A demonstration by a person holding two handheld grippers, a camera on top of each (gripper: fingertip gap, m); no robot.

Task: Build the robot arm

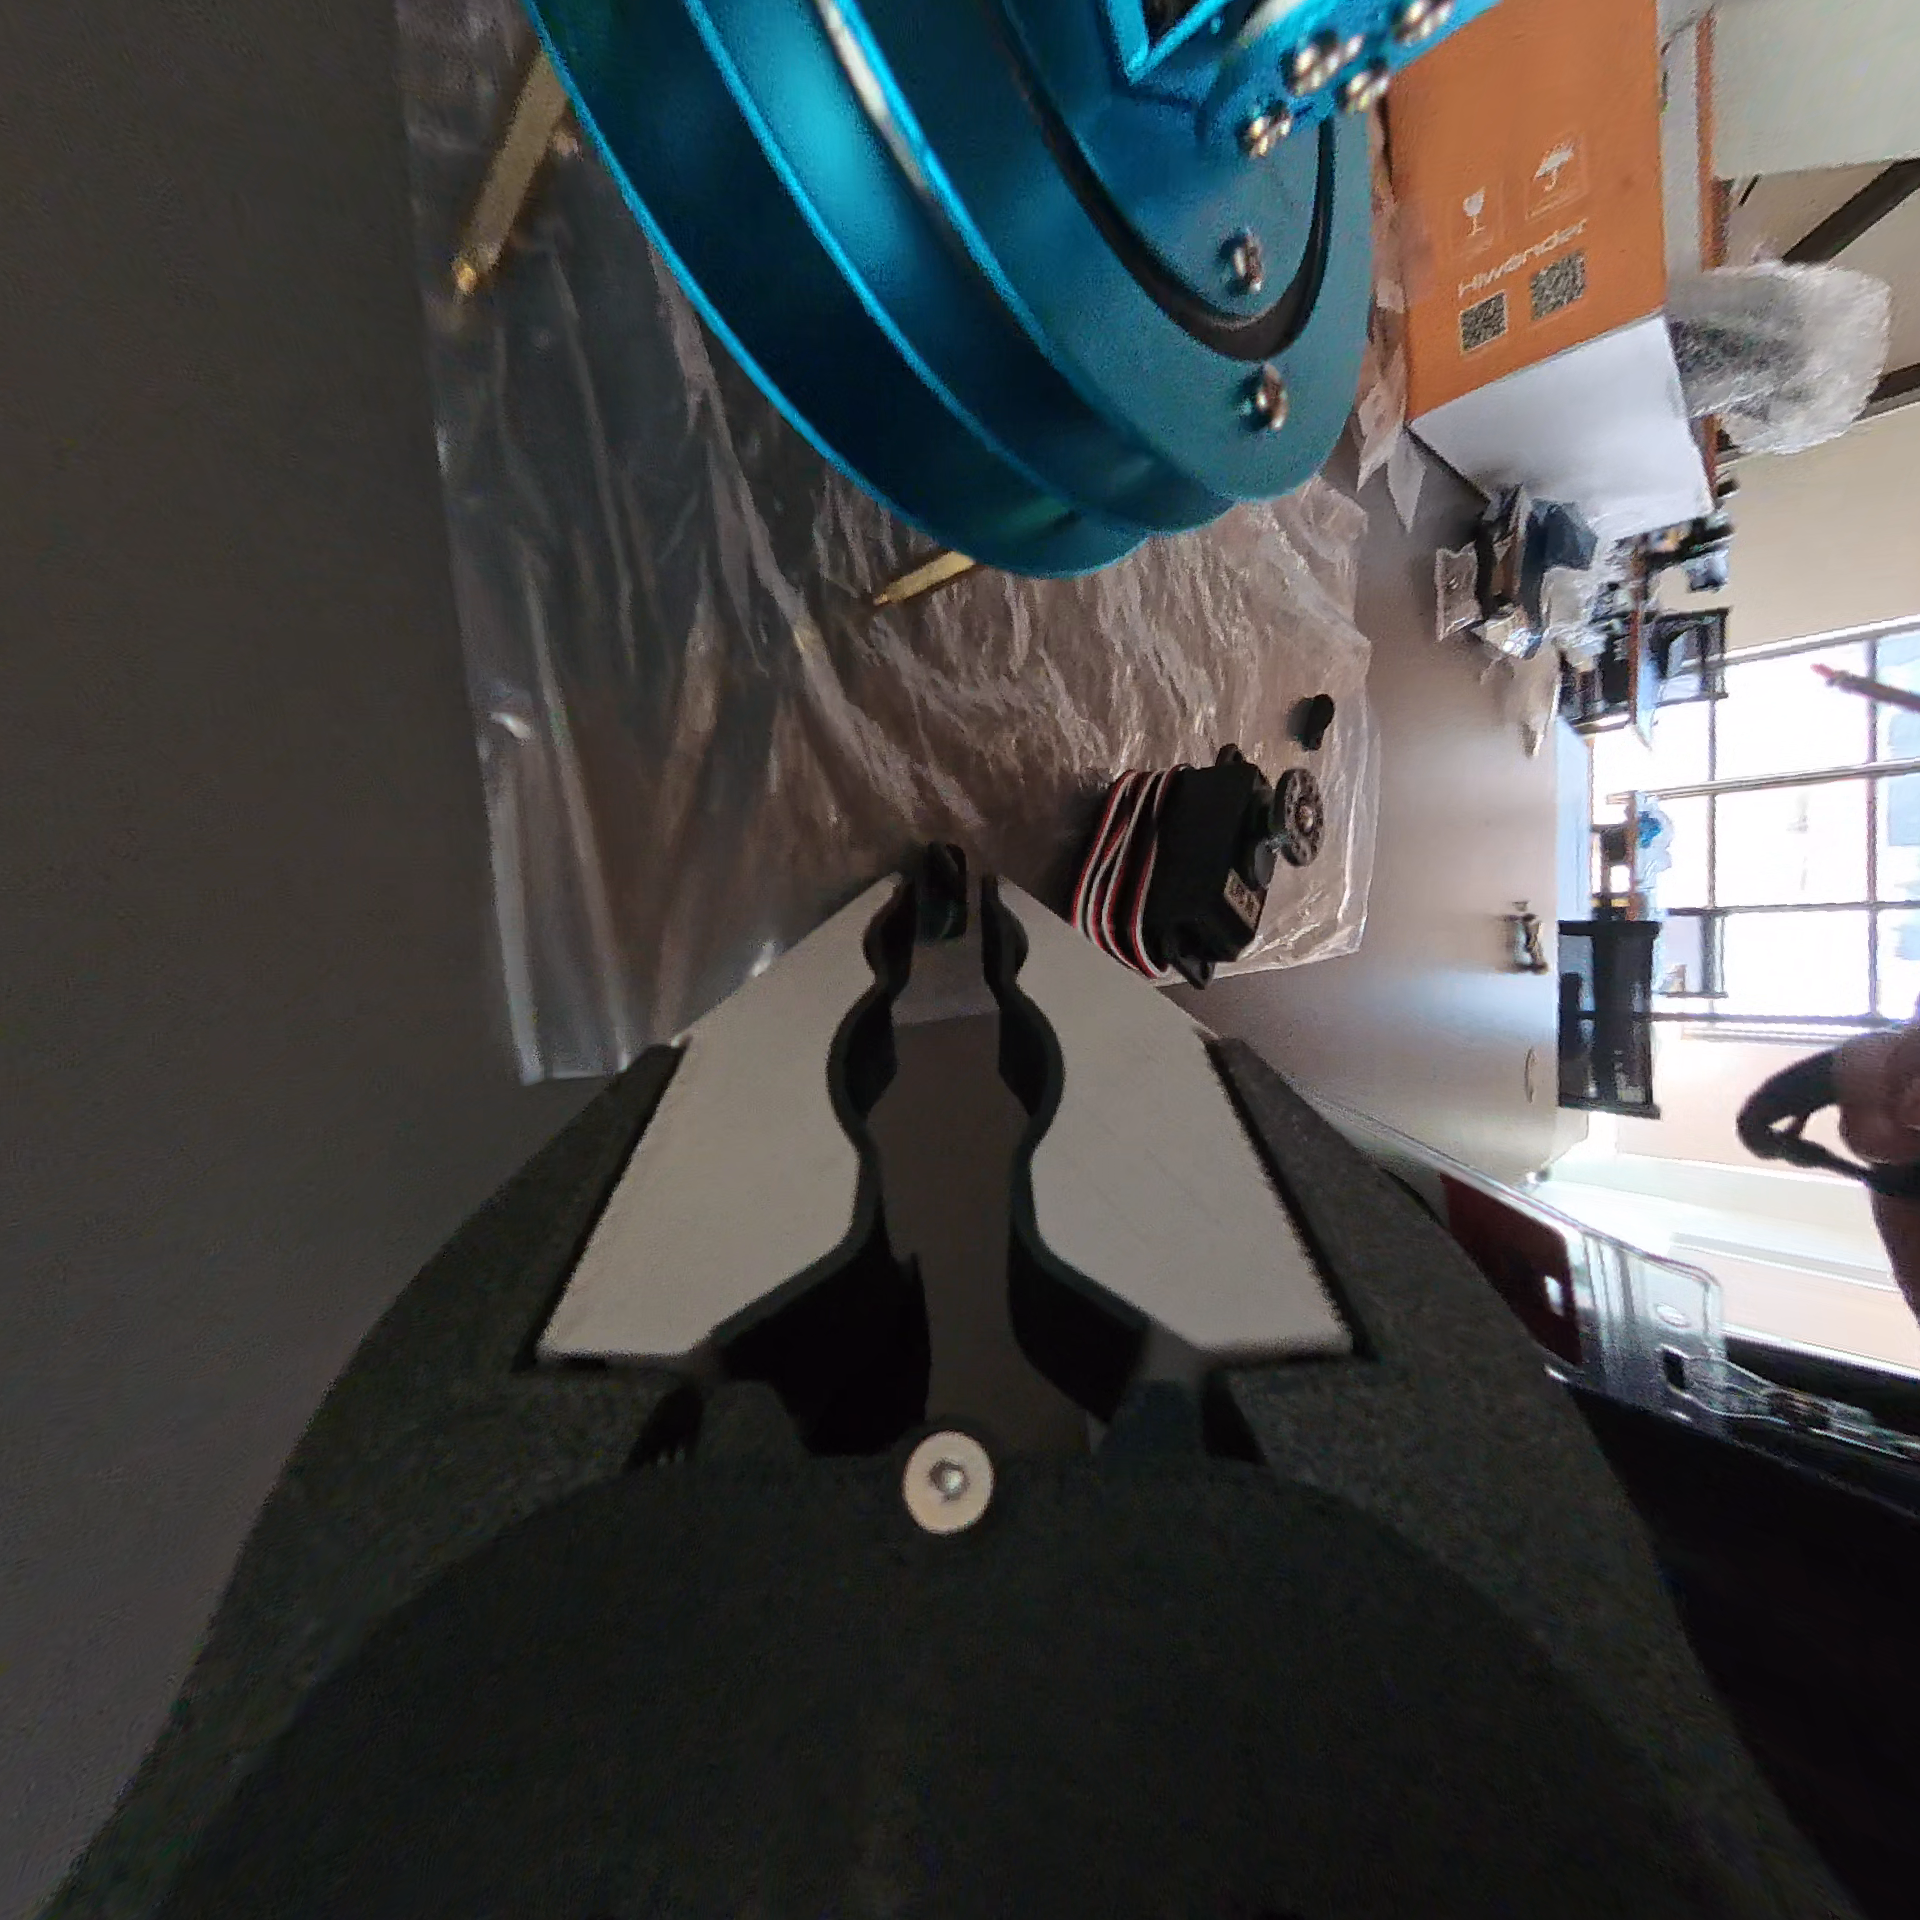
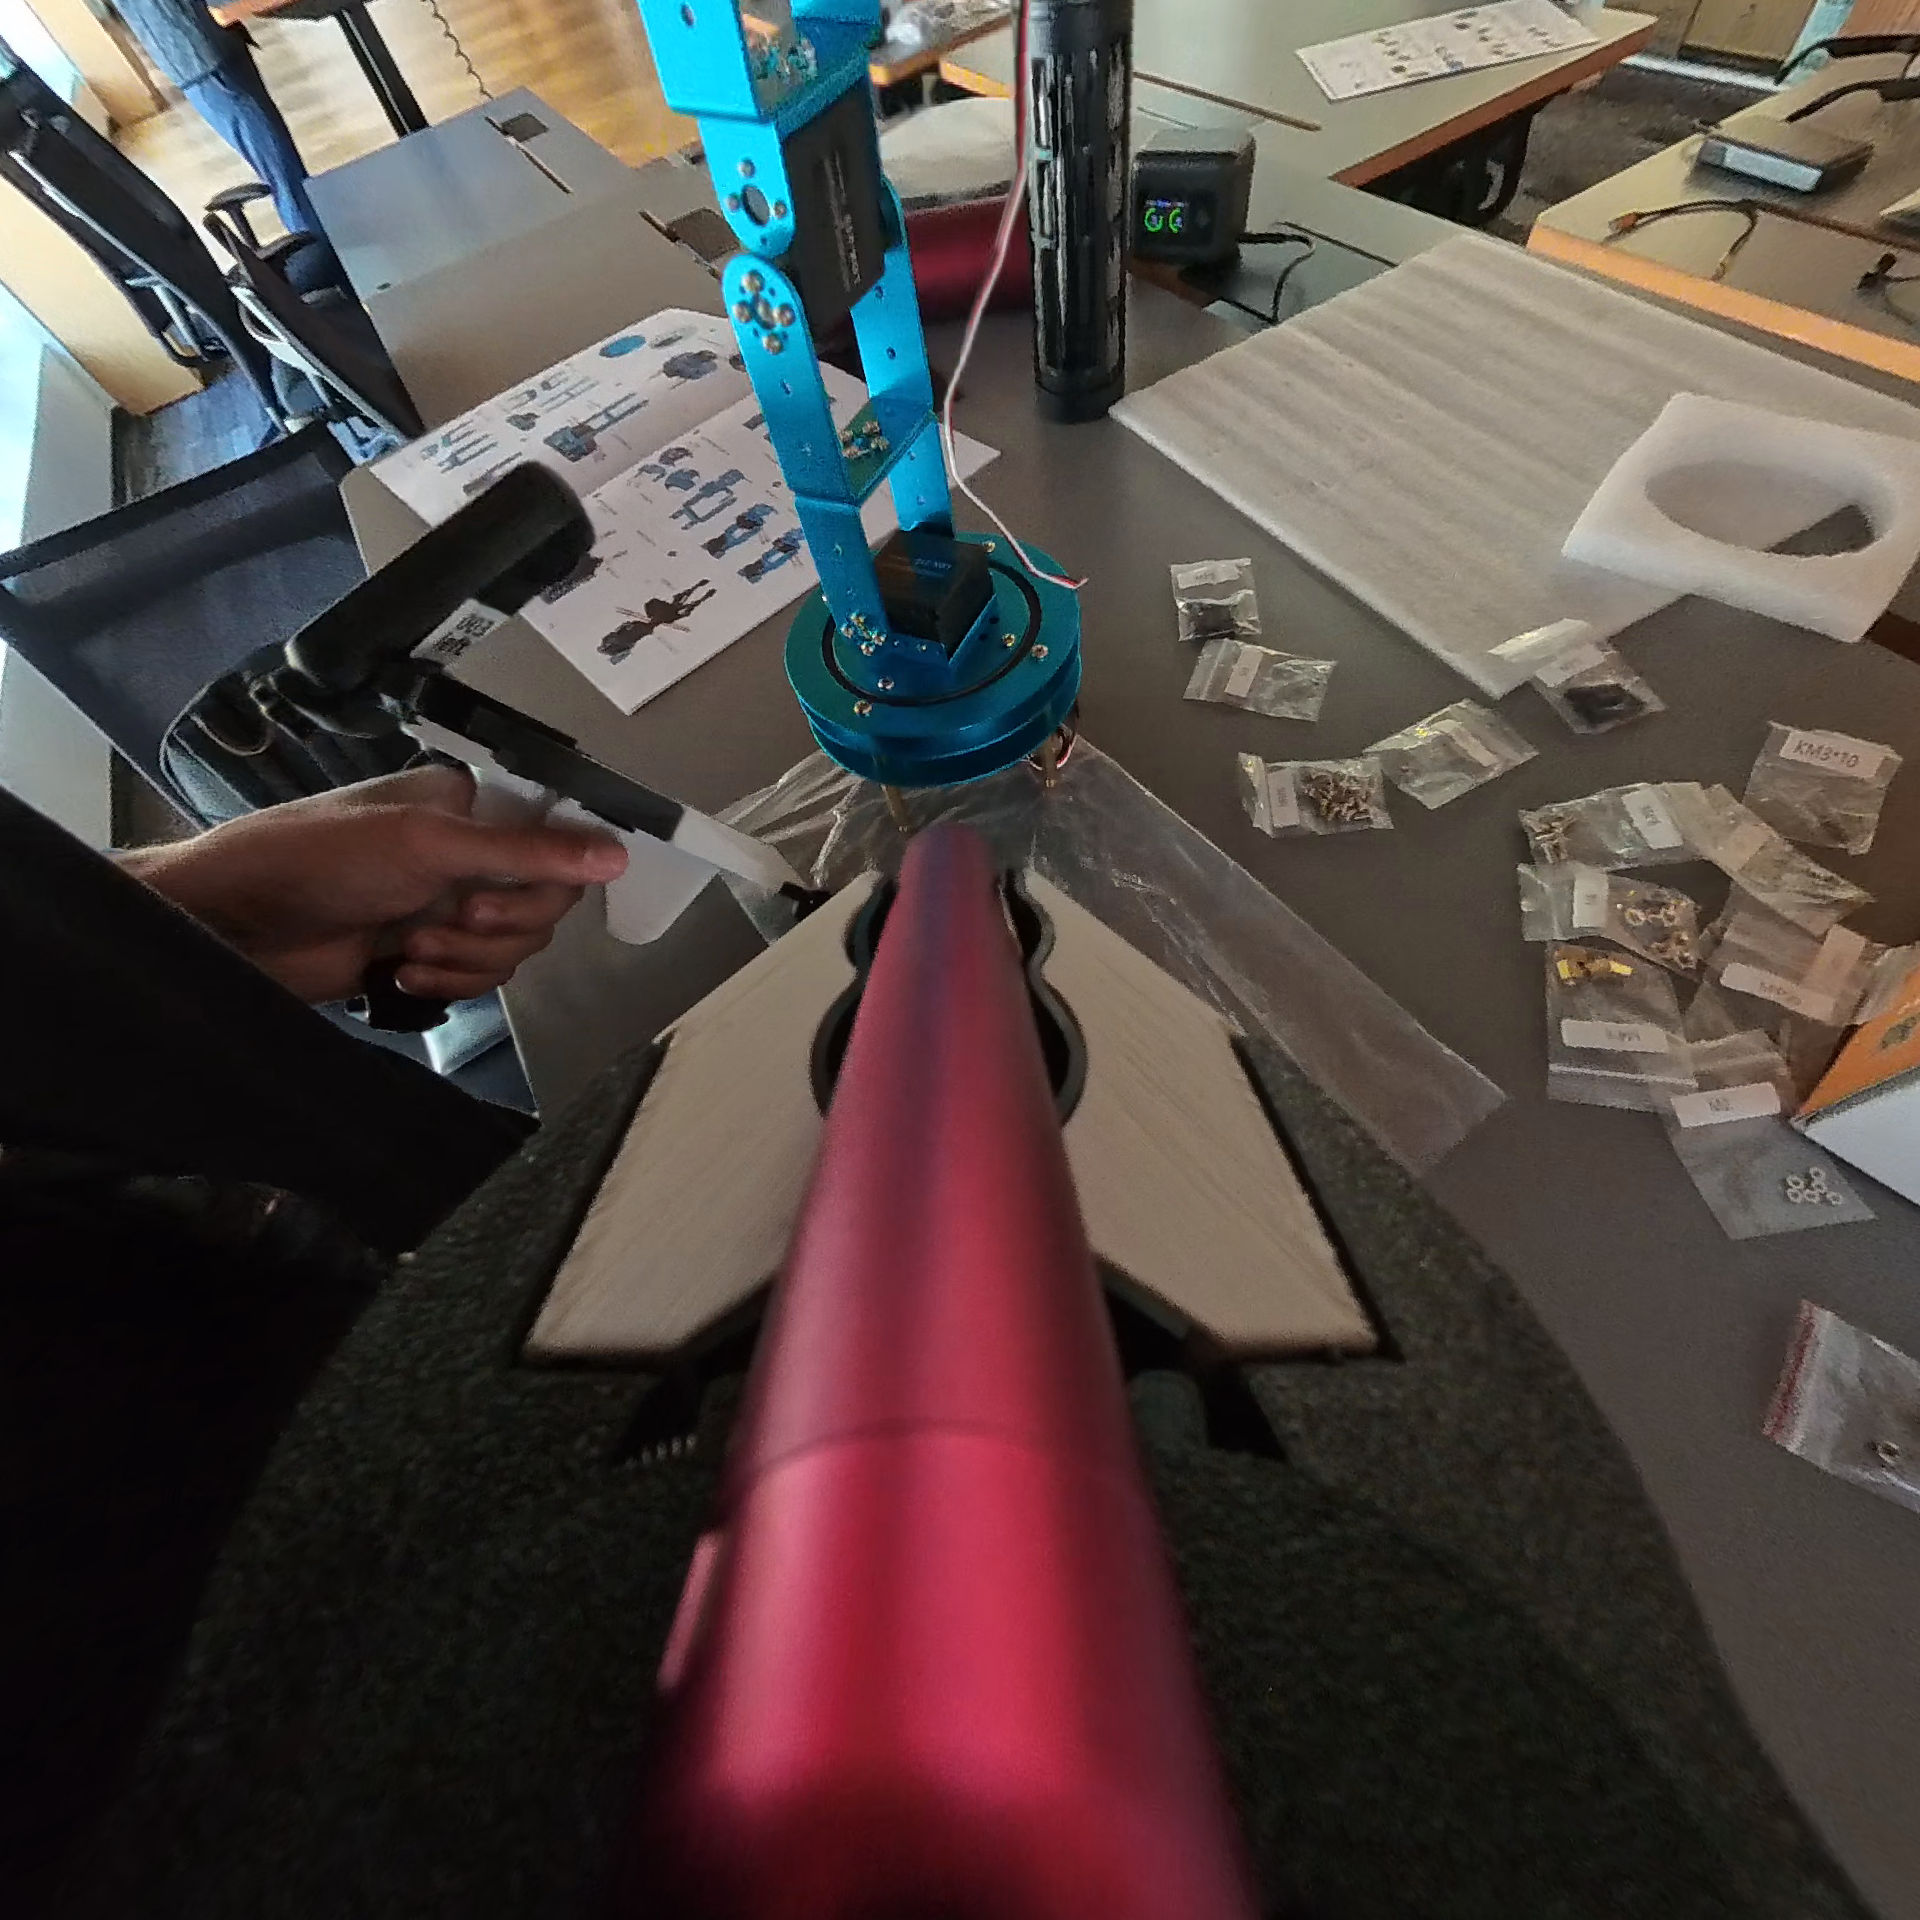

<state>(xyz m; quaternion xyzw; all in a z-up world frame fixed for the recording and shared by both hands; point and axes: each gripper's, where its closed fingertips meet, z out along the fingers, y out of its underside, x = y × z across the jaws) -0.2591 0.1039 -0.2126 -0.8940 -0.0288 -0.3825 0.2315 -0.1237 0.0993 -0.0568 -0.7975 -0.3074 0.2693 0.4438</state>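
Note:
My left gripper [image 1: 948, 883] is shut on a small black part [image 1: 943, 906] at its fingertips, just above a clear plastic sheet [image 1: 727, 675]. The round blue base [image 1: 935, 312] of a small robot arm stands close ahead on brass standoffs [image 1: 920, 577]. My right gripper [image 2: 940, 888] is shut on a red cylindrical tool [image 2: 935, 1247] whose tip points at the foot of the blue base [image 2: 935, 707]. In the right wrist view the left gripper [image 2: 795, 888], held by a hand [image 2: 395, 883], has its tips beside the red tool's tip.
A black servo with striped wires [image 1: 1195, 883] lies on the plastic sheet. An open manual [image 2: 644, 499], a black cylinder [image 2: 1081, 208], white foam pieces [image 2: 1756, 520] and several small bags of screws [image 2: 1621, 914] lie on the grey table [image 2: 1558, 1403]. An orange box [image 1: 1527, 187] stands at the back. The gap from one gripper's tips to the other's is roughly 20 cm.

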